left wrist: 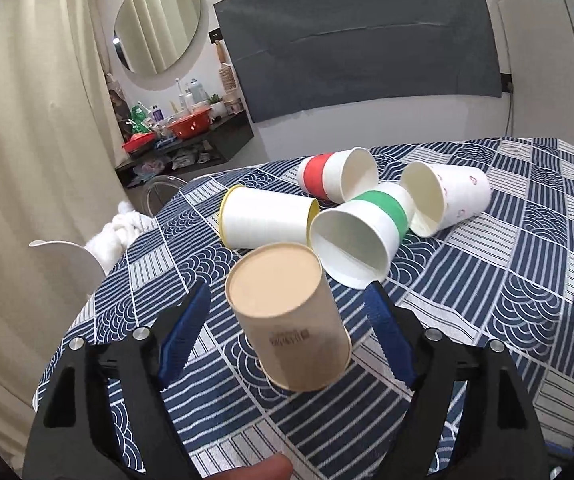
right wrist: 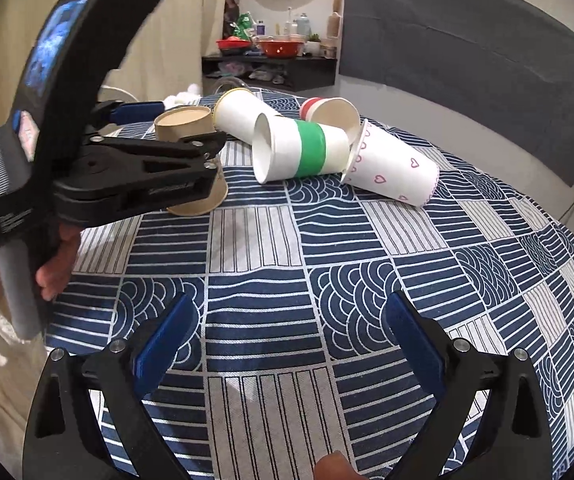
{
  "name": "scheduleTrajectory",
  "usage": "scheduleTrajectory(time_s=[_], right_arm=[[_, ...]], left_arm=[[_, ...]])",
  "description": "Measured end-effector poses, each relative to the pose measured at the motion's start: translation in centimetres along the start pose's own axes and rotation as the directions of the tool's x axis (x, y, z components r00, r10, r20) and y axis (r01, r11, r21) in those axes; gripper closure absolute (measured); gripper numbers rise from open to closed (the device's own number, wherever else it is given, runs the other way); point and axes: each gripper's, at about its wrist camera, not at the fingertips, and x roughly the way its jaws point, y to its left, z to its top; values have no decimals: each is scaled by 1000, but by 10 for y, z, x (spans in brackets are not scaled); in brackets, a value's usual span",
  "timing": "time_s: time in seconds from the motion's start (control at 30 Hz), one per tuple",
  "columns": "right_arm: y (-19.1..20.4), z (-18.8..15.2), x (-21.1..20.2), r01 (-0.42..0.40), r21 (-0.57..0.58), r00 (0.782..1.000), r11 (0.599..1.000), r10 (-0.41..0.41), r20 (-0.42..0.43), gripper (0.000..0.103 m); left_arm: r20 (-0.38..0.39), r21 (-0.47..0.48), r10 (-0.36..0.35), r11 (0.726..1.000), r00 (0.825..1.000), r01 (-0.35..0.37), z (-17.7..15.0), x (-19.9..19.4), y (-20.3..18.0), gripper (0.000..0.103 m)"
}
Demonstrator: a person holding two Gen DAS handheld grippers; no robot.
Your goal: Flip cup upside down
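Observation:
A tan paper cup stands upside down on the patterned tablecloth, base up; it also shows in the right wrist view. My left gripper is open, its blue fingers on either side of the cup without touching it. My right gripper is open and empty above bare cloth near the table's front. Behind the tan cup lie several cups on their sides: a yellow-rimmed one, a green-banded one, a red-banded one and a heart-printed one.
The round table has a blue and white tablecloth. A black shelf with bowls and bottles stands by the far wall under a mirror. A curtain hangs at the left. A white chair back sits at the table's left edge.

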Motion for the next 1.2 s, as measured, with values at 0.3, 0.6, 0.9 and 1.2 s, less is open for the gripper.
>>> scheduleTrajectory(time_s=[0.3,0.6,0.9,1.2], right_arm=[[7,1,-3,32,-3,999,999,-32,4,9],[20,-6,-6,106,65,994,992,-108,24,9],[42,-7,-9,181,149,978,972,-193,73,8],[40,-11,5,224,254,967,941,-247,60,8]], left_arm=[[-20,-1,-81,997,997,81,-14,-15,12,11],[-37,-10,-159,987,987,158,-37,-13,42,6],[29,-19,-244,969,969,245,-51,-10,71,6],[95,31,-299,954,949,298,-63,-8,74,6]])
